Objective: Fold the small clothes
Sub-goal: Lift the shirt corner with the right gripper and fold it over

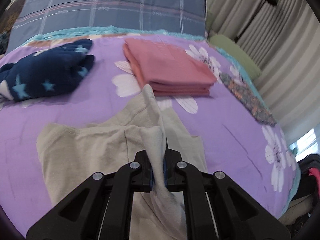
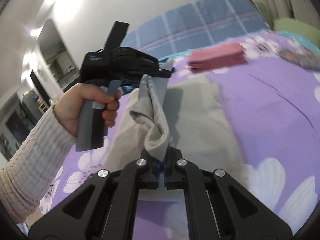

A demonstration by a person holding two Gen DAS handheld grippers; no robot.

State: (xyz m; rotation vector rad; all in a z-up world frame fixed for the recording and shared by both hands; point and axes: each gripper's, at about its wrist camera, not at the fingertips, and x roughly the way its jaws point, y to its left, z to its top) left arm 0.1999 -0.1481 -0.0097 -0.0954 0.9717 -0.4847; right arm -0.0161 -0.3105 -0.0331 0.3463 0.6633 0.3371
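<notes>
Midway: your left gripper [image 1: 159, 172] and right gripper [image 2: 162, 170] each clamped an edge of the beige garment [image 1: 84, 150], half-lifted off the bed [image 1: 230, 124]; pink stack [image 1: 170, 68] looked folded, navy piece [image 1: 46, 72] unfolded.

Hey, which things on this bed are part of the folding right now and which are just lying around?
In the job:
beige garment, pinched by both claws
left claw
right claw

Just lying about:
folded pink cloth, already stacked
navy star-print cloth, bunched up
plaid pillow
green pillow
</notes>
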